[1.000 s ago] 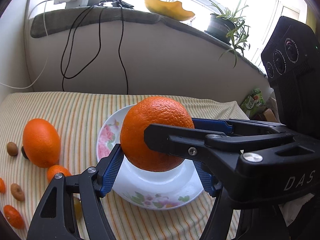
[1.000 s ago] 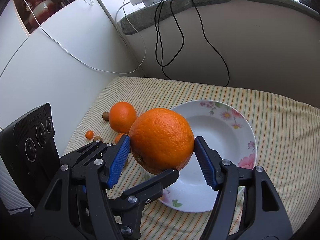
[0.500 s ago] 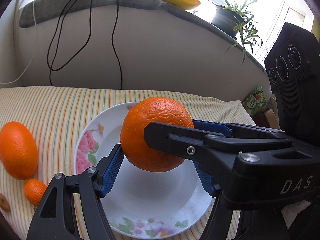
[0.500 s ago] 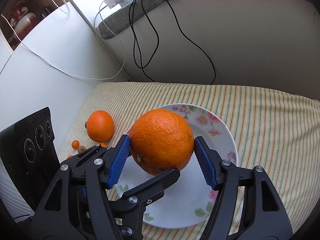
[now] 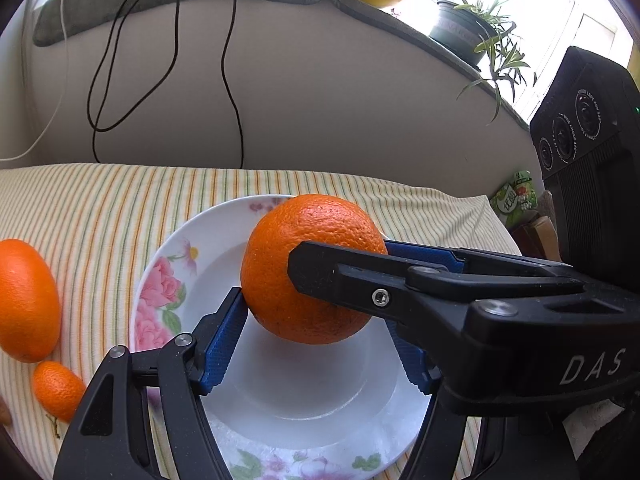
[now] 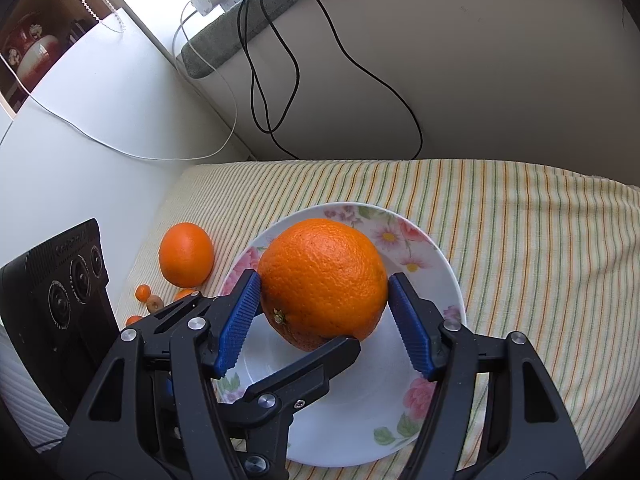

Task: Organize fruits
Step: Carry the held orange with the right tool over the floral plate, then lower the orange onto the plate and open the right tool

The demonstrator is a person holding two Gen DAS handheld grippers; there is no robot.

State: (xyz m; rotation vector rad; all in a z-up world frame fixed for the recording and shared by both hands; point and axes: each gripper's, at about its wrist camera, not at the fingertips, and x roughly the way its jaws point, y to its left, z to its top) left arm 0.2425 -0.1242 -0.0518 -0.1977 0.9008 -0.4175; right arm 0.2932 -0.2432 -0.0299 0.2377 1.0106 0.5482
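A large orange (image 5: 288,280) is held above a white floral plate (image 5: 168,280); it also shows in the right wrist view (image 6: 320,280), over the same plate (image 6: 420,248). My left gripper (image 5: 316,320) is shut on the orange. My right gripper (image 6: 324,308) is also shut on it, its blue pads (image 6: 240,320) touching both sides. A second orange (image 5: 24,300) lies on the striped cloth left of the plate and shows in the right wrist view (image 6: 186,254).
A small kumquat (image 5: 56,390) lies by the second orange; more small fruits (image 6: 148,298) lie near it. A beige wall with black cables (image 5: 232,60) stands behind. A potted plant (image 5: 472,36) sits on the sill.
Both grippers have carried the orange further over the plate and lower. The loose fruits have slid toward the left edge of the left wrist view.
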